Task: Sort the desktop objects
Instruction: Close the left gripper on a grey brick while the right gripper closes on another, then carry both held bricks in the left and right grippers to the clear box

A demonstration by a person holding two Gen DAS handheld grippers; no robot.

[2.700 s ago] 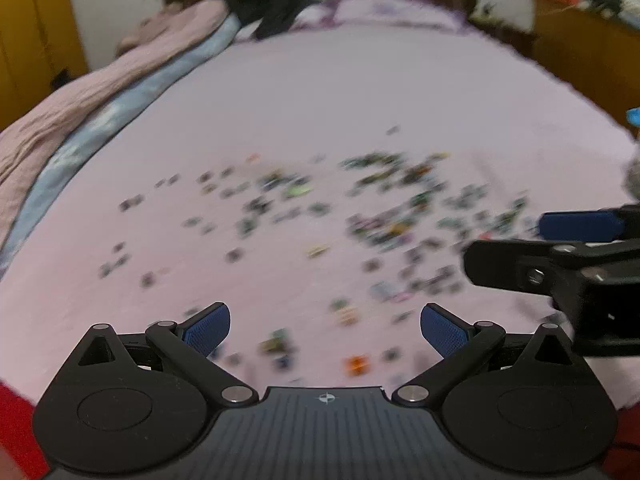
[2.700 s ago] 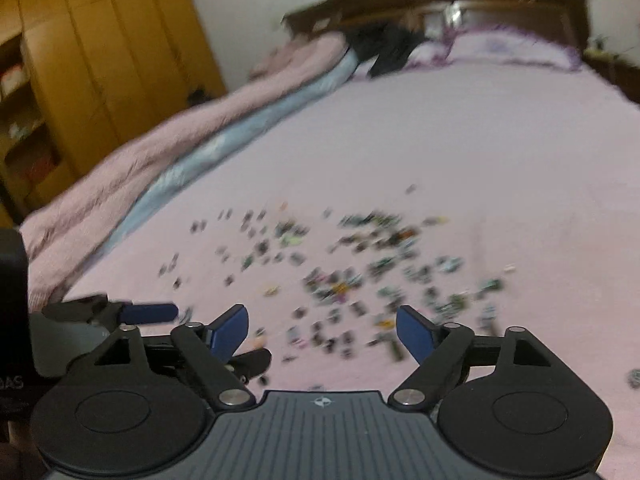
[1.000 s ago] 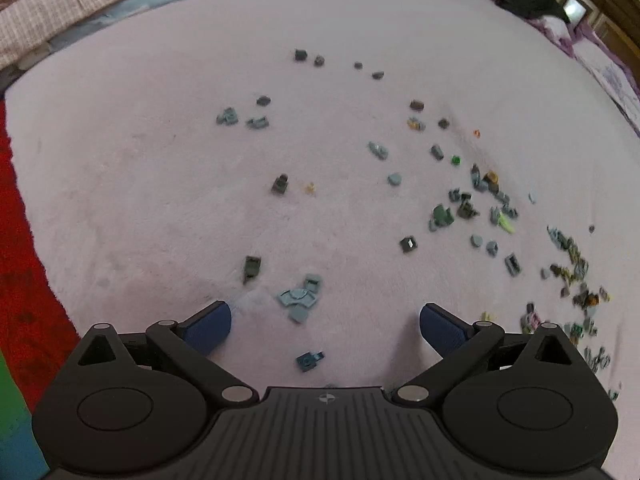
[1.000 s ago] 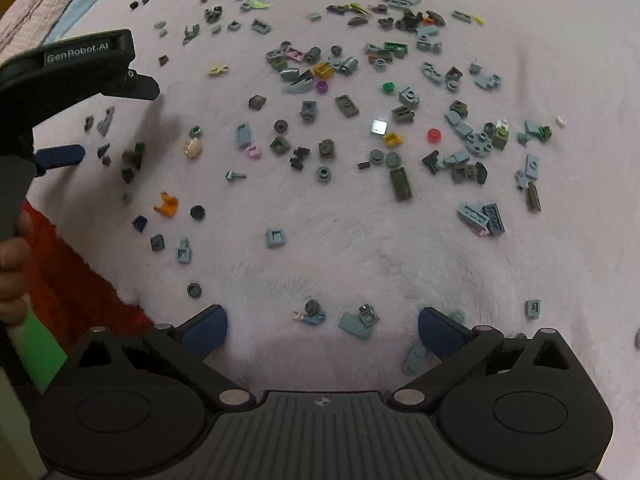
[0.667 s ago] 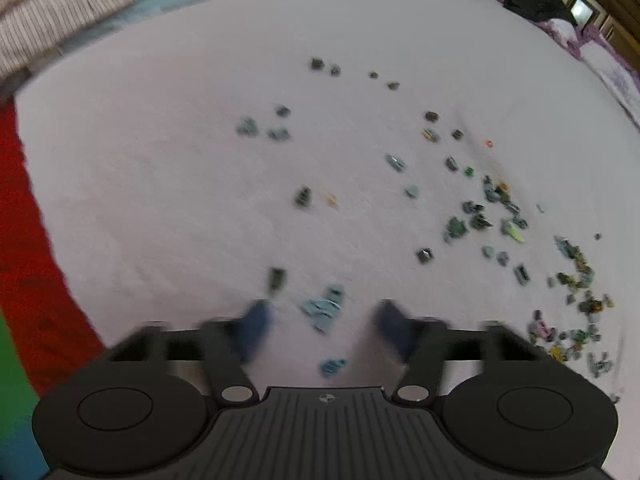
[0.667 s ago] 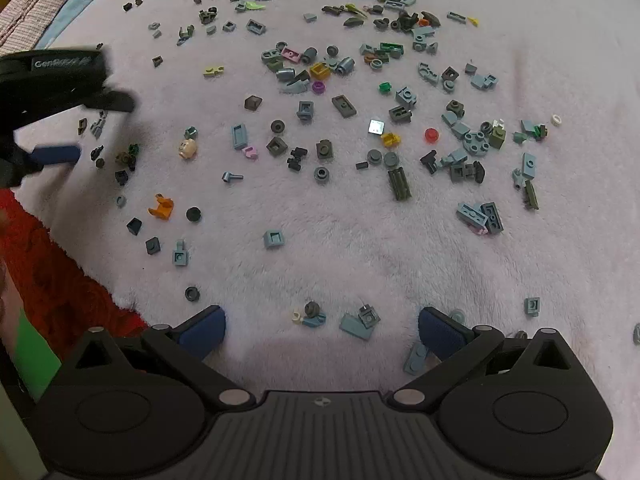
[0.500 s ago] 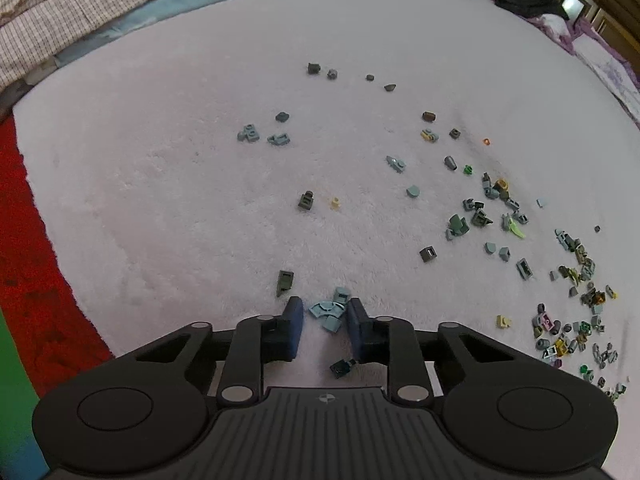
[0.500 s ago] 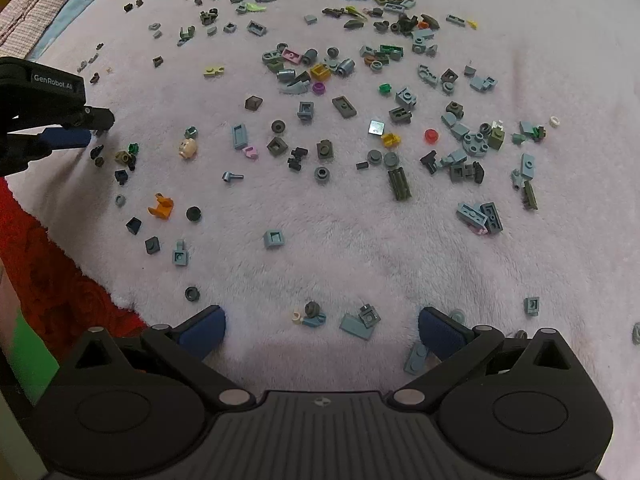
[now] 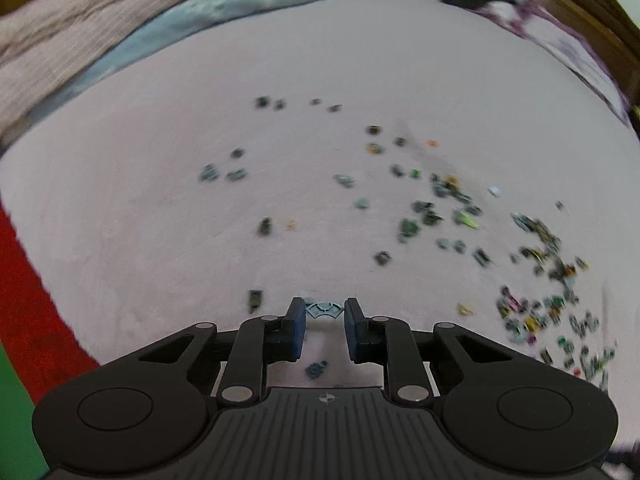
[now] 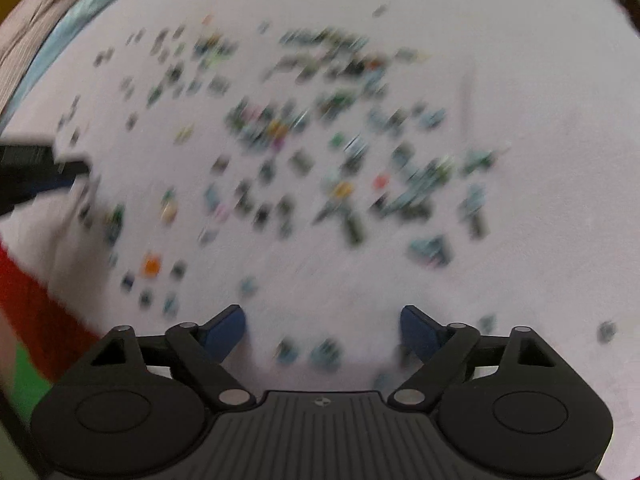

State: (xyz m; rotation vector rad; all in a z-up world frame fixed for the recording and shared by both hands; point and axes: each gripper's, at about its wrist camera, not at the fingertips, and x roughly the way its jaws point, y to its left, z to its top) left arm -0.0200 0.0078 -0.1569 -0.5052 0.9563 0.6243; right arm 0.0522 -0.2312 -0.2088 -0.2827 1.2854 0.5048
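Observation:
Many small toy bricks (image 10: 340, 188) lie scattered on a pale pink bed cover (image 9: 160, 240). My left gripper (image 9: 323, 313) is shut on a light grey-blue curved piece (image 9: 325, 309), pinched at the fingertips a little above the cover. A dark piece (image 9: 254, 299) lies just left of it and a blue one (image 9: 316, 368) under the jaws. My right gripper (image 10: 322, 326) points down at the near edge of the scatter, its jaws wide and closing. Blurred grey-blue pieces (image 10: 326, 351) lie between the pads, untouched. The left gripper (image 10: 40, 172) shows at the right wrist view's left edge.
Denser clusters of bricks (image 9: 540, 312) lie to the right in the left wrist view. A red cloth (image 9: 28, 304) and a green surface (image 9: 12, 420) border the cover on the left. Folded blankets (image 9: 120, 40) lie at the far side.
The left jaws came together on the grey-blue piece and rose slightly with it. The right jaws have narrowed a little, and the right wrist view has gone blurred.

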